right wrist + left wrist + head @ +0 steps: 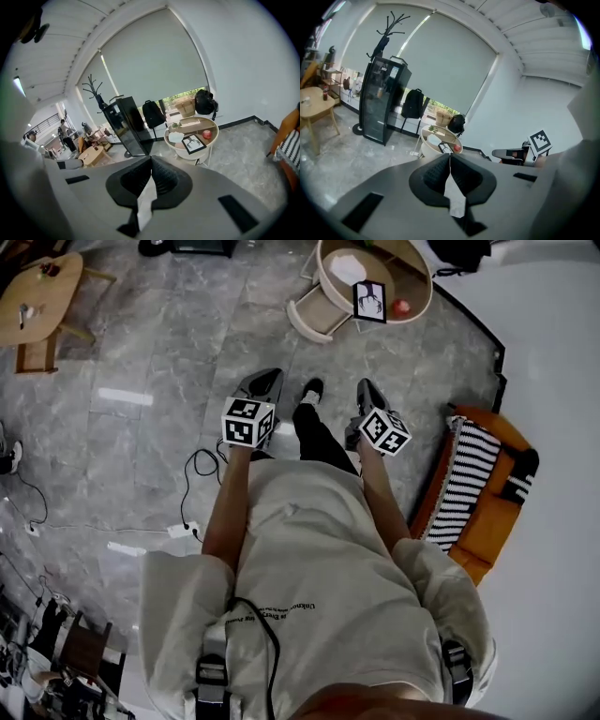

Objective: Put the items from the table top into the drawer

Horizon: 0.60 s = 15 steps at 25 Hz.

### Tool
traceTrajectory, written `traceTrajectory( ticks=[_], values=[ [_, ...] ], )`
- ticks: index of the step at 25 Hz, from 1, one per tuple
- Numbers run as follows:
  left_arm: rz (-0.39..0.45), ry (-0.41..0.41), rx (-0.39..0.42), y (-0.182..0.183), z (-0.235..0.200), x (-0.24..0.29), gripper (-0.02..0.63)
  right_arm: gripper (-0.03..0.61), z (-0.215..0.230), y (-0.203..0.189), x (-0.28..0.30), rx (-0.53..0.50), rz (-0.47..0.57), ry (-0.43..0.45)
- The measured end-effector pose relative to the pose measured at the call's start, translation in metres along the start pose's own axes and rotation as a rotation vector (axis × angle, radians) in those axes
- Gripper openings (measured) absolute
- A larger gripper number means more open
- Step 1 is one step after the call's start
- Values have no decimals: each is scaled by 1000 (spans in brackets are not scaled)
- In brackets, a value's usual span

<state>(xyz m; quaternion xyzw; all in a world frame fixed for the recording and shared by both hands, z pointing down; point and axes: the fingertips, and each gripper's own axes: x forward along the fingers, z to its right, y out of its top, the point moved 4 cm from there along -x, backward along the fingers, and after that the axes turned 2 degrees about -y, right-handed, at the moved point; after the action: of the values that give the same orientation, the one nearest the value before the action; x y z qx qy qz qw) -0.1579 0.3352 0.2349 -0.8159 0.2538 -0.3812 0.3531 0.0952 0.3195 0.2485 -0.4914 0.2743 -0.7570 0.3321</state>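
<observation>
Approach step, I judge: left gripper [265, 381] shut, empty, right gripper [367, 390] likewise, both well apart from the round worktop [322, 277] holding framed picture [369, 301] and red apple [400, 307]; next calls for closing in and opening jaws.

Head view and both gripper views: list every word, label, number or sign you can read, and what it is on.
No text can be read.
Shirt: one line of print, too small to read.
Marker cubes: square patterns only, no letters.
Black cabinet: labels too blurred.
</observation>
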Motion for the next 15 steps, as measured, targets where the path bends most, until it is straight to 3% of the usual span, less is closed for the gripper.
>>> traceTrajectory(
  ticks=[7,11,15],
  values=[
    [-86,130,30,36,4,70,21,34,65,51,70,35,-75,54],
    [-82,199,-15,58,22,125,21,34,118,92,98,-9,-87,83],
    [-82,230,-7,79,37,178,21,34,168,112,122,-65,-118,82]
  ],
)
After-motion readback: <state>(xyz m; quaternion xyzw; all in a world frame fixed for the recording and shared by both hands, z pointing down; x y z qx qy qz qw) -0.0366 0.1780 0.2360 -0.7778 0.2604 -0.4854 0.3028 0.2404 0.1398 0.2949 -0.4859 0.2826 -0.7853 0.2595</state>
